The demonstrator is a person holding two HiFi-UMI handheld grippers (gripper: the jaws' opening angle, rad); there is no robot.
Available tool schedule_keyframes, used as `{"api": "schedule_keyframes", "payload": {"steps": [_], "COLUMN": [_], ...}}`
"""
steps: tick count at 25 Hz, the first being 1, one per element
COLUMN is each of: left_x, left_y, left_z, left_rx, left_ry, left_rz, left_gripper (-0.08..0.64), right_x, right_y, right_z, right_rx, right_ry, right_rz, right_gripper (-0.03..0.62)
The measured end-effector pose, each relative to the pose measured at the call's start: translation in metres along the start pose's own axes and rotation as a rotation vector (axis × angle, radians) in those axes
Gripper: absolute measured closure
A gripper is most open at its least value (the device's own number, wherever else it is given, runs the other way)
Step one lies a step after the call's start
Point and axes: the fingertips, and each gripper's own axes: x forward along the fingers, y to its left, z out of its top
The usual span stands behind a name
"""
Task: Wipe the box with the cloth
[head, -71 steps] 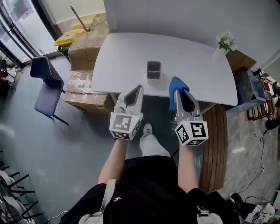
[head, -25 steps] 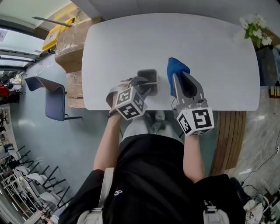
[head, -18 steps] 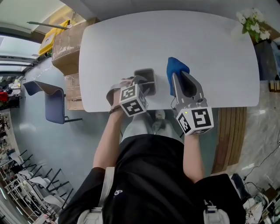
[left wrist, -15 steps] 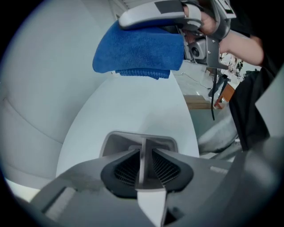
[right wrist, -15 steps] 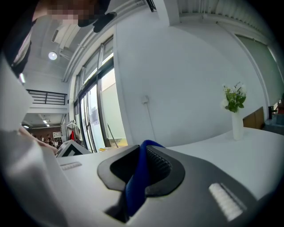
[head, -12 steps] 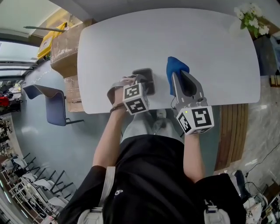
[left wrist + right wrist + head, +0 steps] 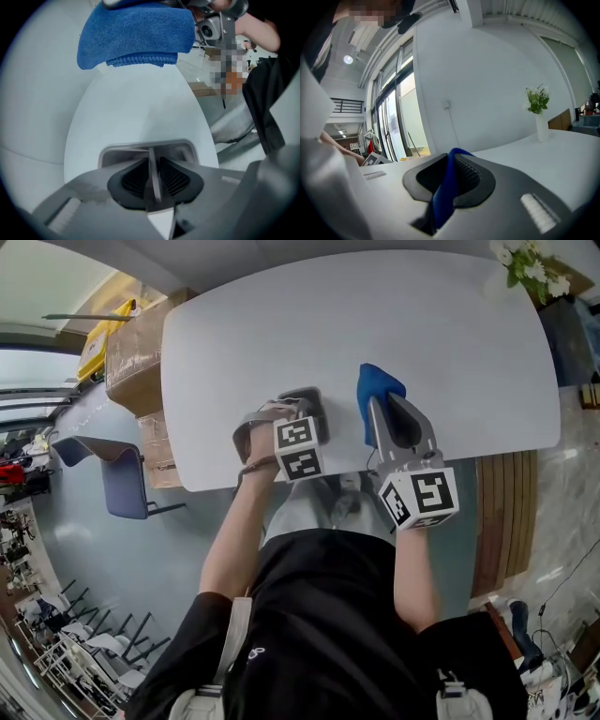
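Head view: white table (image 7: 422, 324), person standing at its near edge. Grey box (image 7: 317, 409) sits near that edge, a little left of centre.

Left gripper (image 7: 292, 418) points steeply down into the box, marker cube uppermost. Left gripper view: a thin upright partition runs through the middle of the box (image 7: 140, 147), with one jaw on each side of it. The jaws have just been closing. Both ribbed pads now lie against the partition's faces, with no gap to be made out, so they are pinching it. The box rim shows past the fingertips, with bare table top beyond it.

Right gripper (image 7: 375, 407) is held about level, to the right of the box and apart from it. Right gripper view: jaws pressed on a fold of the blue cloth (image 7: 443, 197), which runs up between the pads and out over the fingertips.

Head view: the bunched cloth (image 7: 380, 390) sticks out past the right fingertips on the far side, over the table. It is just right of the box and not touching it. Cannot tell whether the cloth rests on the table.

Vase of flowers (image 7: 539, 112) stands at the table's far right corner, well apart from the box.
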Motion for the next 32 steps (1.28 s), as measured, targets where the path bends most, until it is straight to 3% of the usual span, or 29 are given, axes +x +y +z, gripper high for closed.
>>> {"api": "schedule_keyframes", "payload": {"steps": [6,16,22,29,32], "left_x": [0.004,0.001,-0.026,-0.074,-0.096], "left_y": [-0.002,-0.006,-0.008,0.001,0.004], "left_z": [0.001,0.001,-0.004,0.003,0.002], "left_rx": [0.002,-0.121,-0.279,-0.478,-0.513], "left_ry": [0.004,-0.106,-0.257,-0.500,-0.555], "left_rz": [-0.013,-0.034,-0.062,0.025,0.060], "left_gripper": [0.486,0.505,0.512,0.512,0.512], "right_x": [-0.002,-0.003,-0.003,-0.001,-0.001], "right_y": [-0.004,0.005,0.015,0.033,0.040], "right_z": [0.000,0.005,0.011,0.017,0.025], "right_rx": [0.007,-0.025,-0.048,-0.084,-0.107], "right_ry": [0.001,0.003,-0.003,-0.009,-0.017], "right_rz": [-0.009,0.030,0.073,0.138,0.170], "right_gripper": [0.546,0.546,0.546,0.546,0.546]}}
